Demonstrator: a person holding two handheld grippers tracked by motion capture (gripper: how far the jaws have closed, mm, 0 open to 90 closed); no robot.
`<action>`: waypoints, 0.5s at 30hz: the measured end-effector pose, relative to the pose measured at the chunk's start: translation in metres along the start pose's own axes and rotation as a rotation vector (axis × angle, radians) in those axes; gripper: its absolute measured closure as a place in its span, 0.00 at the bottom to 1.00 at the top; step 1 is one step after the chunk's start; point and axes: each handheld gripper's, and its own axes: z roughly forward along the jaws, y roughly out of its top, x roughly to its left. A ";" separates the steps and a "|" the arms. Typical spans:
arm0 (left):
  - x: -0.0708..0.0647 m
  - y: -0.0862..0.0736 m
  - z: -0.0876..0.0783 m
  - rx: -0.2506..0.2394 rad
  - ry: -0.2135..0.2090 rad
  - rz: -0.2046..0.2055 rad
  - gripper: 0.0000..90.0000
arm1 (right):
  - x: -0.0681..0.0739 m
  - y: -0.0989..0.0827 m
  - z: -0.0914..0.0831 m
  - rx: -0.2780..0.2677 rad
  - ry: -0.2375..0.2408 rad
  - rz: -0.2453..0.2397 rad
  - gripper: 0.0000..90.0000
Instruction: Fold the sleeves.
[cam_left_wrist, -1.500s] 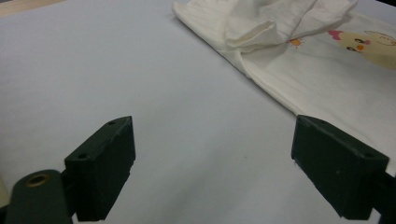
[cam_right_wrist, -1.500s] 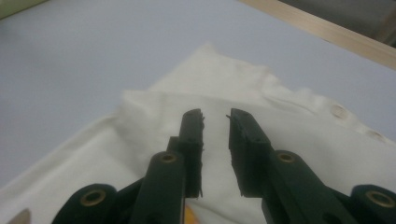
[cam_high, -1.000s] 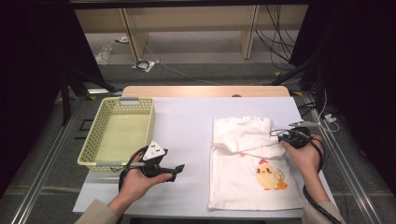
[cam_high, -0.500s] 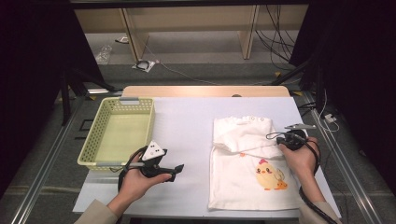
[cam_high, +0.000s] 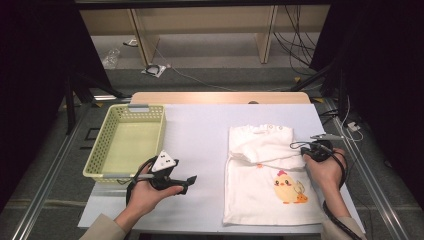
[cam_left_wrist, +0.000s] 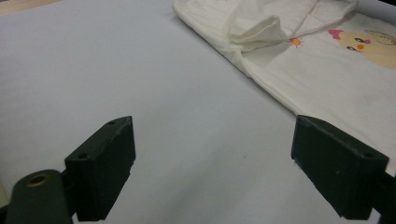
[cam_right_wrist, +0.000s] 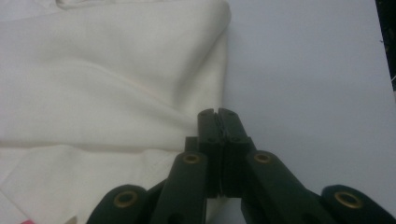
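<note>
A white baby shirt (cam_high: 250, 200) with a yellow chick print (cam_high: 288, 187) lies flat on the right half of the white table (cam_high: 200, 130), its upper part folded over. My right gripper (cam_high: 303, 149) is at the shirt's right edge and is shut on the folded cloth (cam_right_wrist: 93, 93); in the right gripper view the jaws (cam_right_wrist: 217, 114) meet with the fabric edge pinched between them. My left gripper (cam_high: 189, 182) rests near the table's front, left of the shirt, and points toward it. It is open, with bare table between its jaws (cam_left_wrist: 212, 158), and the shirt (cam_left_wrist: 327, 79) lies beyond them.
A pale green plastic basket (cam_high: 100, 145) stands at the table's left with nothing in it. White table surface stretches between basket and shirt. Beyond the table's far edge are the floor, cables and shelf legs.
</note>
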 end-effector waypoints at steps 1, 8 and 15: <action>0.000 0.000 0.000 0.004 -0.001 0.003 0.15 | 0.002 0.002 -0.003 -0.009 -0.012 -0.018 0.96; -0.002 0.000 0.001 0.003 -0.003 0.005 0.15 | 0.046 0.013 -0.012 -0.072 0.129 -0.095 0.85; -0.001 0.000 0.001 0.003 -0.004 0.007 0.15 | 0.108 0.020 0.003 -0.062 0.336 -0.192 0.80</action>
